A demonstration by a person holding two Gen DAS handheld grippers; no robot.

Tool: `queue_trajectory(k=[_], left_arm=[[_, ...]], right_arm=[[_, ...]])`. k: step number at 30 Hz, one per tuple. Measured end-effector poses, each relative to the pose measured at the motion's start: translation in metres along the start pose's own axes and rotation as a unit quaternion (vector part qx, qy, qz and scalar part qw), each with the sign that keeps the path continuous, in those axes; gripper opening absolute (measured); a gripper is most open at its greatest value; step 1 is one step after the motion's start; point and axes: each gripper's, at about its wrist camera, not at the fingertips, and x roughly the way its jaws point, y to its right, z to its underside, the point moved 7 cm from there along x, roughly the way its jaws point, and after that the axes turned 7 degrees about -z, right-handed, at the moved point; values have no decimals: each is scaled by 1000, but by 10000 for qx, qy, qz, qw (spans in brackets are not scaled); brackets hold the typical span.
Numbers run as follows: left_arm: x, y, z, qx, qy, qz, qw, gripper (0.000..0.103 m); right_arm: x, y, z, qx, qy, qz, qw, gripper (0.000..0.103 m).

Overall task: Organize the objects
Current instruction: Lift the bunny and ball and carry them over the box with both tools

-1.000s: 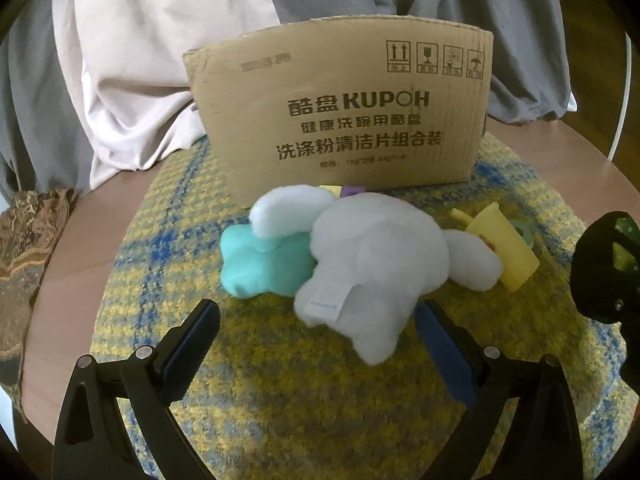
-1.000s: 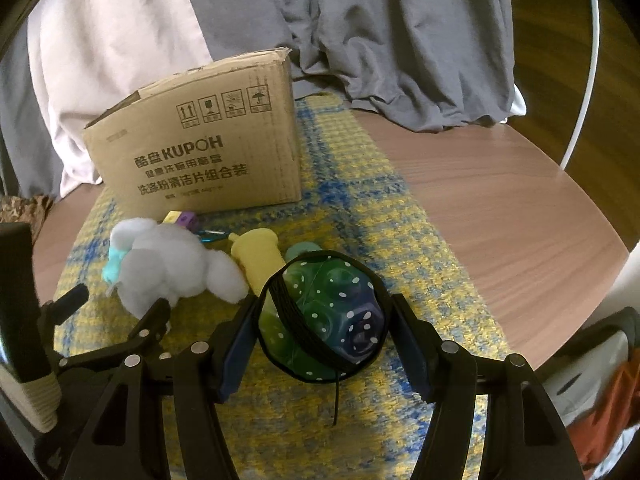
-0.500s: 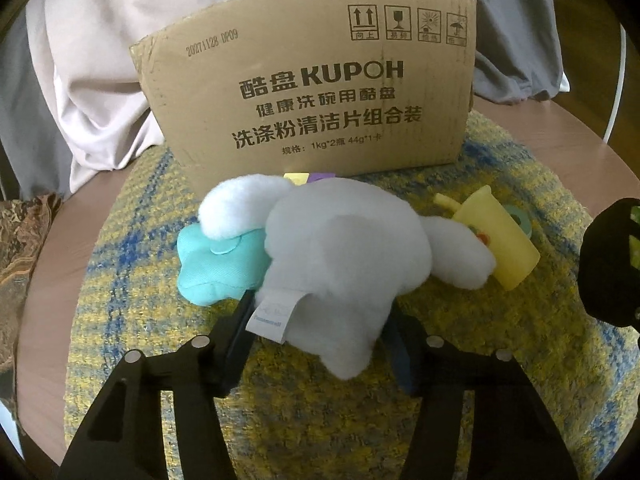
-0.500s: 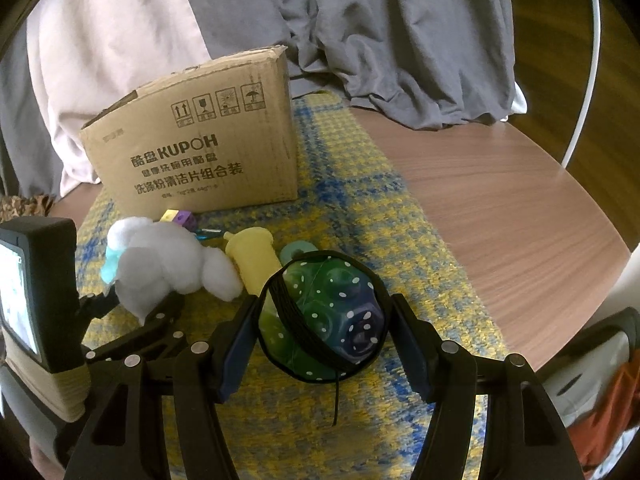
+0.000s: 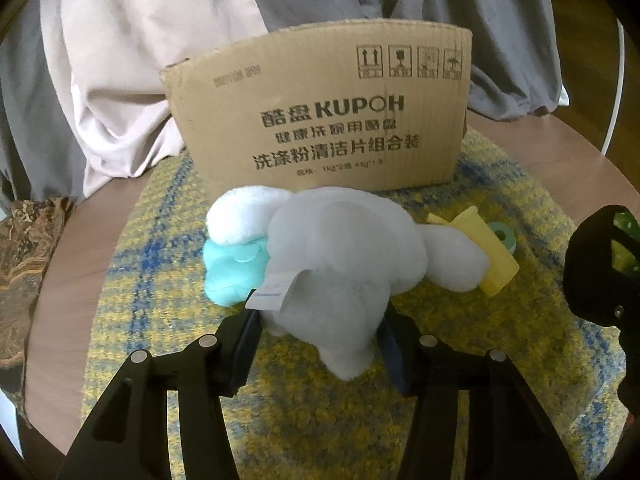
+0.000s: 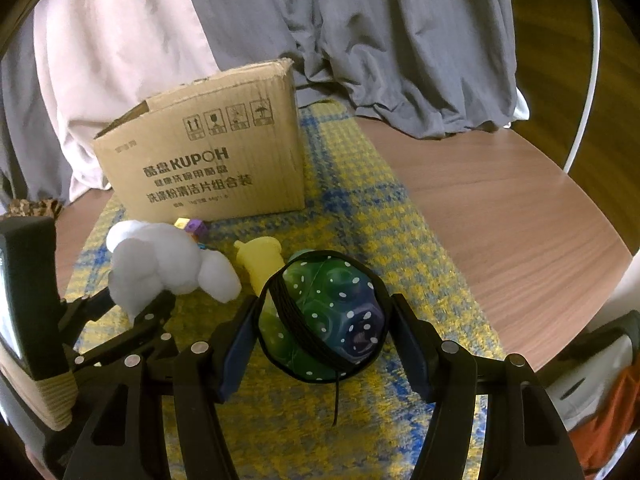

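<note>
My left gripper (image 5: 320,340) is shut on a white plush toy (image 5: 340,256) with a teal part (image 5: 228,272), held just above the yellow and blue mat (image 5: 160,320). In the right wrist view the plush (image 6: 160,264) and the left gripper (image 6: 132,304) show at the left. My right gripper (image 6: 320,332) is shut on a green and purple dotted ball (image 6: 324,312) with a black cord round it. An open cardboard box (image 5: 320,120) stands behind the plush; it also shows in the right wrist view (image 6: 208,168).
A yellow toy cup (image 5: 488,256) and a green ring (image 5: 502,236) lie right of the plush. Small yellow and purple blocks (image 6: 192,226) lie before the box. Grey and pale cloth (image 6: 360,40) hangs behind. The round wooden table (image 6: 500,208) extends right.
My left gripper moved forward around the plush, shut on it and lifted it slightly. My right gripper kept hold of the ball and rose a little.
</note>
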Motion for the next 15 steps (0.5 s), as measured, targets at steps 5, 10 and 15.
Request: queue_trajectory(k=[5, 10, 15], left_arm=[[-13, -10, -4, -75, 91, -33, 9999, 52], [-25, -18, -11, -131, 208, -58, 9997, 52], [-32, -28, -15, -228, 239, -111, 9994, 52]], right_arm=[[-8, -8, -5, -62, 85, -76, 9999, 64], [-14, -15, -10, -117, 150, -130, 9997, 64], [-21, -22, -16, -191, 223, -152, 9995, 64]])
